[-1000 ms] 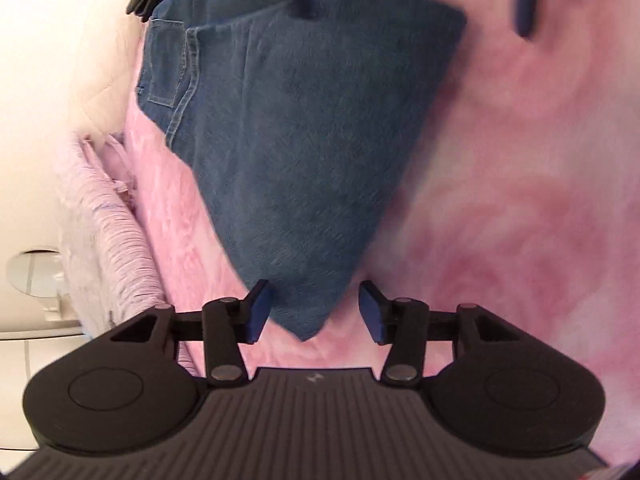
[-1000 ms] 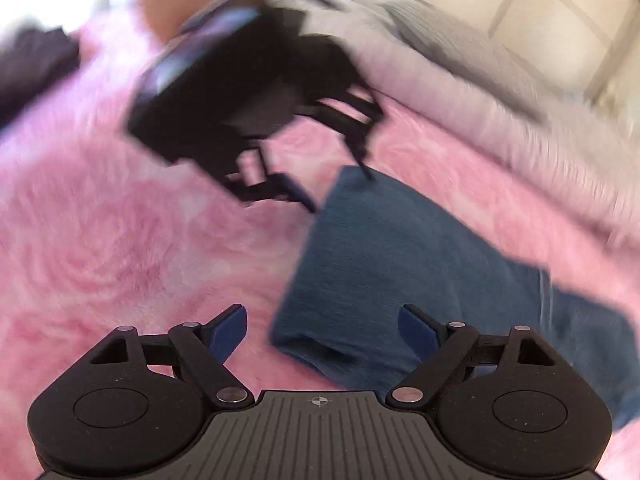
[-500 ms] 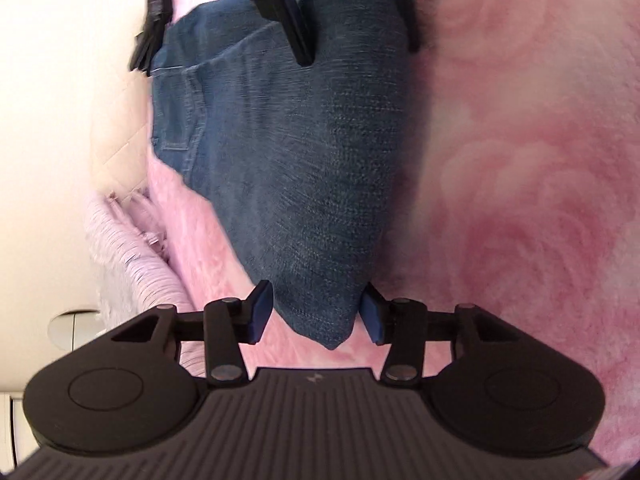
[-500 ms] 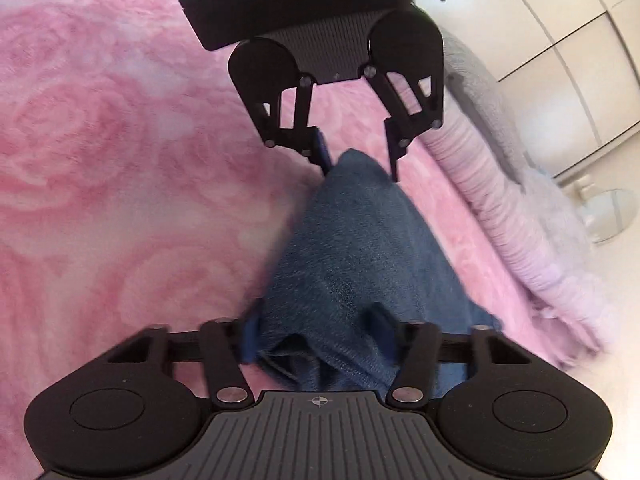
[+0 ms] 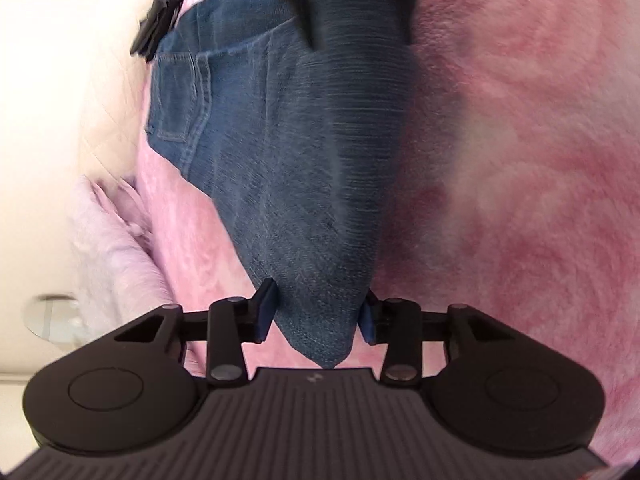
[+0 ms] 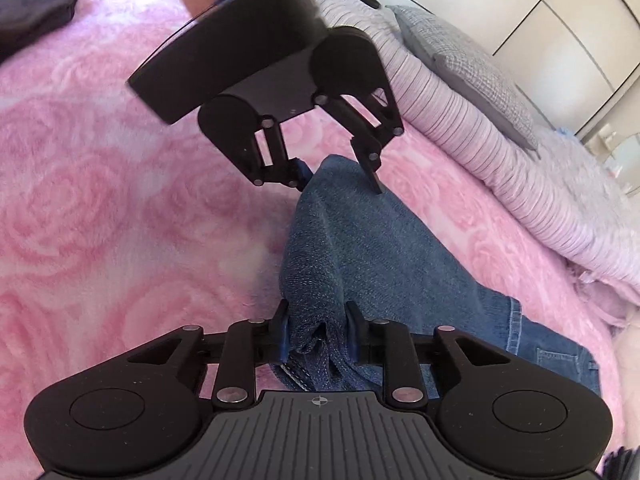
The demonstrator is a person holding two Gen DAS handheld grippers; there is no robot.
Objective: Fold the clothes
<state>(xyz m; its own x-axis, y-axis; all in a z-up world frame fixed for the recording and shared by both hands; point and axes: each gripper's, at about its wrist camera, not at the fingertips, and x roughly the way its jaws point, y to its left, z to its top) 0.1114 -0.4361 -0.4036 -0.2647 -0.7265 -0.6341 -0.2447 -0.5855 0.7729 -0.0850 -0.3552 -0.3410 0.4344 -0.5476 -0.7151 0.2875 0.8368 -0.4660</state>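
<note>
Blue jeans (image 6: 360,248) lie on the pink bed, pulled up into a narrow ridge between my two grippers. My right gripper (image 6: 316,328) is shut on a bunched end of the denim, with a stitched hem hanging below its pads. At the other end, my left gripper (image 5: 317,314) holds a corner of the jeans (image 5: 280,160), and the fabric fills the gap between both pads. From the right wrist view the left gripper (image 6: 340,180) straddles the far tip of the ridge. The right gripper (image 5: 352,4) shows blurred at the top of the left wrist view. The waist and pocket part rests flat on the blanket.
A pink rose-patterned blanket (image 6: 100,220) covers the bed. A striped lilac pillow (image 6: 480,128) and a grey cushion (image 6: 472,60) run along the far side, with white wardrobe doors (image 6: 552,12) behind. A dark garment (image 6: 36,0) lies at the far left corner.
My right gripper came down over the near end of the jeans and shut on it. The flat denim is now gathered into a raised ridge between both grippers.
</note>
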